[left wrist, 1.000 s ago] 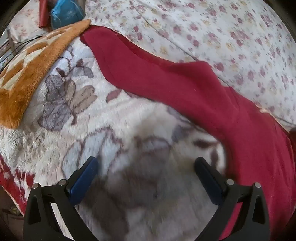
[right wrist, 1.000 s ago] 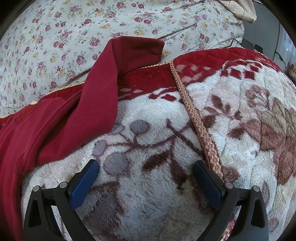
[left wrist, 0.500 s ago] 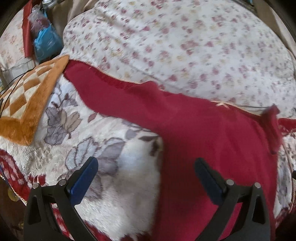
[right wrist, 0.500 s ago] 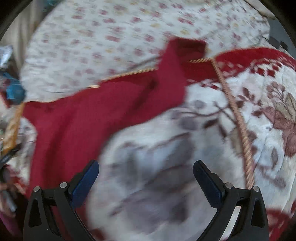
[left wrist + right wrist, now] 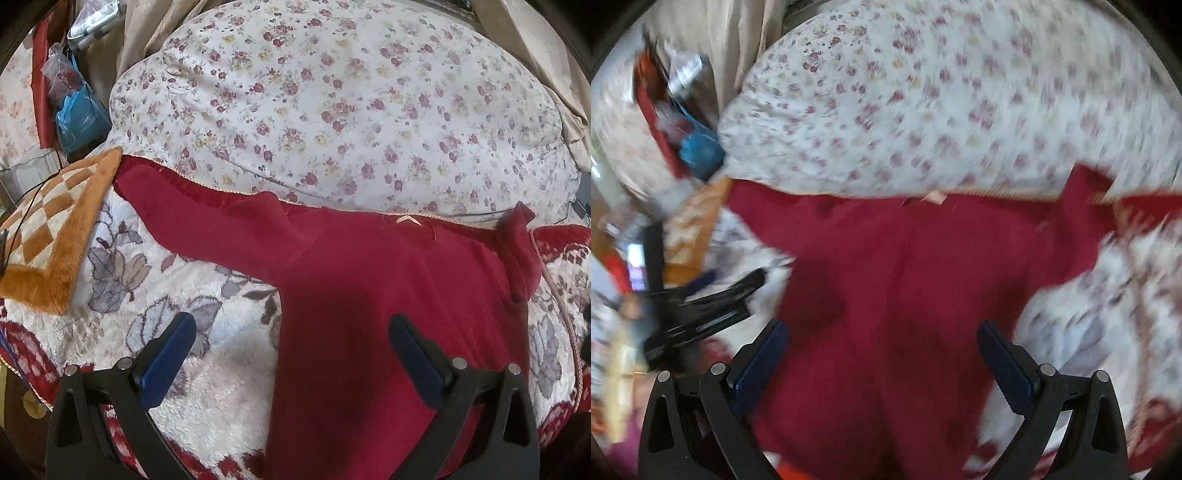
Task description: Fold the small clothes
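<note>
A dark red long-sleeved top (image 5: pixel 388 295) lies spread flat on a fluffy floral blanket (image 5: pixel 155 314), its neck towards the far side. One sleeve stretches out to the left, the other lies folded back at the right. My left gripper (image 5: pixel 291 347) is open and empty above the top's left side. In the blurred right wrist view the top (image 5: pixel 923 277) fills the middle. My right gripper (image 5: pixel 882 354) is open and empty above its body. The left gripper (image 5: pixel 713 302) shows there at the left.
A big floral-print duvet (image 5: pixel 351 103) lies beyond the top. An orange checked cushion (image 5: pixel 51 240) sits at the left. A blue bag (image 5: pixel 81 118) and clutter stand at the far left. Beige curtains (image 5: pixel 524 44) hang behind.
Both grippers have pulled back and turned towards the middle, so the whole top now shows. Both stay open and empty. The top itself has not moved.
</note>
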### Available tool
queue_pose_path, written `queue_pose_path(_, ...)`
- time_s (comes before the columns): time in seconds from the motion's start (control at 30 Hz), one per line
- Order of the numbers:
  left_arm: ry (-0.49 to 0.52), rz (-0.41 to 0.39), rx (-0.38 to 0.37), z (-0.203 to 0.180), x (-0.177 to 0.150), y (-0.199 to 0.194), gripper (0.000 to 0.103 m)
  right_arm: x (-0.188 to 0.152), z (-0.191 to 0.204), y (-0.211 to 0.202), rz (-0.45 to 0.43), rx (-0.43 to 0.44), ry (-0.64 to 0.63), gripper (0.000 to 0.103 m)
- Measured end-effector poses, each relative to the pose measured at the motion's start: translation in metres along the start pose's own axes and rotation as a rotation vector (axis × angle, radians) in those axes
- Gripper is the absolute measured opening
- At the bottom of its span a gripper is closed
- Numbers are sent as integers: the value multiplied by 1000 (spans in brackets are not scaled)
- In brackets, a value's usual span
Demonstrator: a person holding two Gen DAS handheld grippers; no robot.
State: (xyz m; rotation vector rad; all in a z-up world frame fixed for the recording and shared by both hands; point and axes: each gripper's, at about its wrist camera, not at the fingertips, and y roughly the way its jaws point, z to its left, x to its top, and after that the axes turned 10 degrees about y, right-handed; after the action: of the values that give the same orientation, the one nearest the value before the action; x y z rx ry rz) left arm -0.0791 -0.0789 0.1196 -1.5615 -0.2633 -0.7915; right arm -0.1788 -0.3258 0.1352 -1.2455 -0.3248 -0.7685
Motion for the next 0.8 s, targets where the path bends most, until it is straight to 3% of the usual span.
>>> queue_pose_path(0.27, -10, -19, 19, 6, 11, 12, 103, 33, 10, 38, -15, -168, 67, 103)
queue_pose_path(0.37, -19, -12, 19, 9, 16, 23, 103, 46, 2, 51, 46, -169, 168, 103)
queue_pose_path(0.47, -26, -16, 20, 12, 19, 33, 103, 58, -4, 55, 85, -58, 295, 103)
queue_pose_path(0.6, -28, -8, 23, 14, 23, 48, 103, 69, 4, 63, 68, -49, 290, 103)
queue_pose_path(0.8, -21, -5, 24, 15, 32, 73, 103, 67, 7, 101, 83, -135, 226, 103)
